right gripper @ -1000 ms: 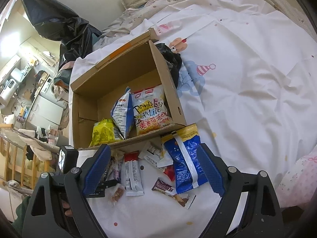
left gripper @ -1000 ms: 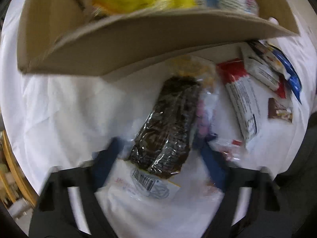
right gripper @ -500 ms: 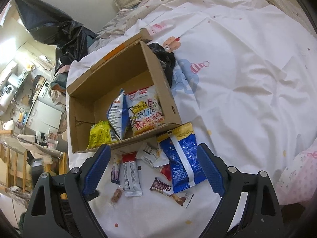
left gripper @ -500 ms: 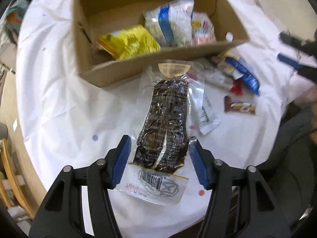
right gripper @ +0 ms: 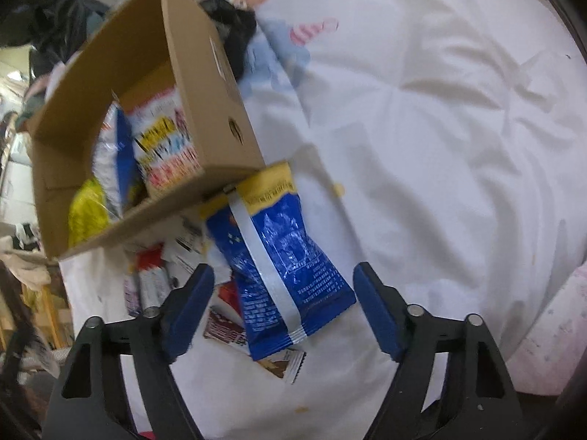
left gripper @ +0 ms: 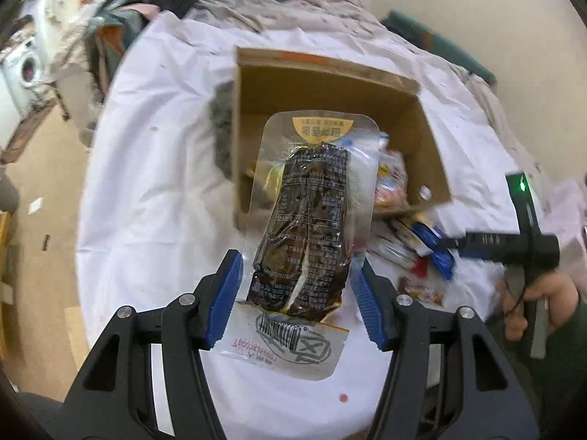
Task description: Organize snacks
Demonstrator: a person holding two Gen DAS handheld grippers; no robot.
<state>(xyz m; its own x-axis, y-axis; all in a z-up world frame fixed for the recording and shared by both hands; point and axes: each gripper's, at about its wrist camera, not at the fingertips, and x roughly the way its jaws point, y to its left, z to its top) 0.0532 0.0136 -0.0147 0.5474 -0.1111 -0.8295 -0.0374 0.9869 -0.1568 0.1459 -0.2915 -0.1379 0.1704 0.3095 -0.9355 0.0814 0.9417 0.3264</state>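
- Left wrist view, far left: washing machine (left gripper: 22, 69) at the room's edge, bare floor (left gripper: 44, 190) beside the white sheet (left gripper: 154, 168).
- Left gripper (left gripper: 297, 289): blue pads (left gripper: 226, 295) pressed against both sides of a clear packet (left gripper: 308, 227) with dark contents. Packet is held off the sheet, yellow label end pointing away, barcode end nearest the camera.
- Behind the packet: open cardboard box (left gripper: 330, 84) on the sheet. Packet's far end overlaps the box opening in this view; I cannot tell if it is actually above the box or short of it.
- Right of the box: loose snacks (left gripper: 422, 245) on the sheet near the box's corner, blurred.
- Far right: the person's right hand (left gripper: 539, 304) around the other tool's handle, green light on it.
- Right wrist view, left: same box (right gripper: 205, 73), tilted in frame, holding a yellow bag (right gripper: 86, 212), a blue-and-white bag (right gripper: 121, 154) and a white bag with coloured print (right gripper: 165, 146).
- Below the box: small bars and wrappers (right gripper: 154, 282) on the sheet.
- Centre: blue bag (right gripper: 286, 256) with yellow top and white stripe, lying flat, its top touching the box's near corner, over a brown bar (right gripper: 223, 330).
- Right gripper (right gripper: 282, 311): jaws wide apart, one each side of the blue bag's lower end, gripping nothing.
- Right: plain white bedding (right gripper: 440, 146).
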